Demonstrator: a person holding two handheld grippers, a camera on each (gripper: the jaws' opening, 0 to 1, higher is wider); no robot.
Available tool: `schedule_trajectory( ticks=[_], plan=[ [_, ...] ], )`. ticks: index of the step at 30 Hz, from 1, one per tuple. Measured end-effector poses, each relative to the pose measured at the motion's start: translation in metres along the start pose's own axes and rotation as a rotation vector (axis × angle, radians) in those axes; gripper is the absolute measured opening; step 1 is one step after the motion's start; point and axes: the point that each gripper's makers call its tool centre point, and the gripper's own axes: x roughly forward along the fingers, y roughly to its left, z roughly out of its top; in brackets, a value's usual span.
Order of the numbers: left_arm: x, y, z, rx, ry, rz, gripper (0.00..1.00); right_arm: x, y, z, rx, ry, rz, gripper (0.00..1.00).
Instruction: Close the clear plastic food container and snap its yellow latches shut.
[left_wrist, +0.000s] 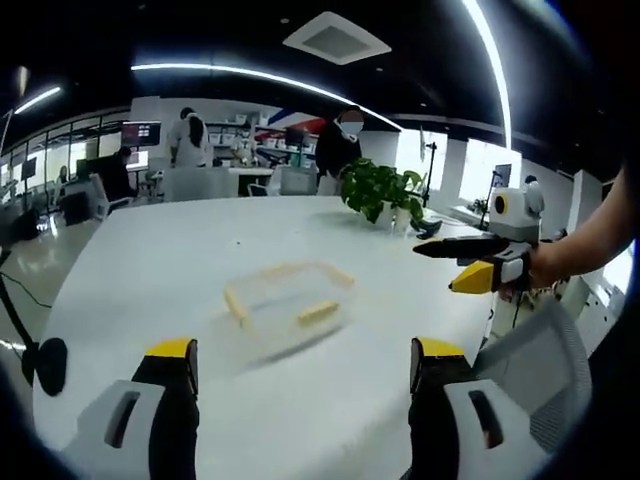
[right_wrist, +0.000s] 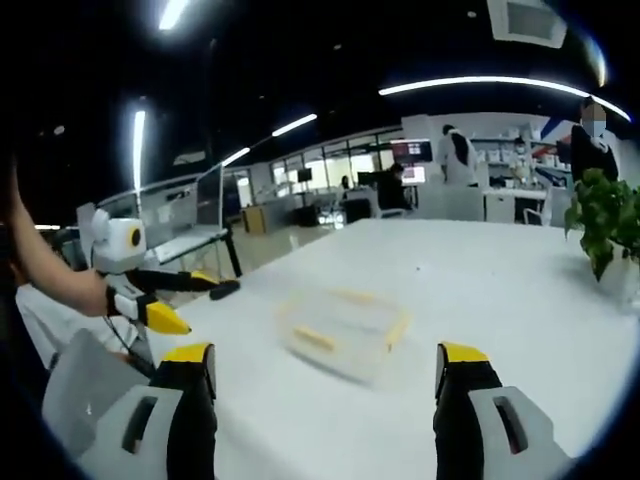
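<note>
Clear container mid-table, lid on, blurred, contents can't tell, yellow latches on its sides, left gripper and right gripper both jaws apart, holding nothing, short of it

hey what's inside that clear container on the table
Nothing that I can make out: the white table shows through the container in the left gripper view, and likewise in the right gripper view. Both views are blurred, so something small or clear could go unseen.
</note>
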Motion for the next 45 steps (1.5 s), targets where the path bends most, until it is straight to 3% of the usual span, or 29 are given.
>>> schedule_trajectory(
  ticks=[24,34,40,45],
  plan=[
    [-0.042,-0.009,-0.013,-0.048,-0.032,0.031,0.84,-0.051,0.025,-0.003,0.062,-0.014,-0.021,0.93],
    [-0.052,-0.018,-0.020,-0.059,-0.036,0.037,0.83,-0.058,0.027,0.003,0.070,-0.039,-0.029,0.92],
    [-0.054,-0.018,-0.032,-0.079,-0.025,0.051,0.82,-0.064,0.039,0.001,0.010,-0.019,-0.011,0.92],
    [-0.055,-0.023,-0.038,-0.045,-0.020,0.041,0.82,-0.065,0.037,-0.002,-0.037,-0.022,-0.035,0.92]
  ],
)
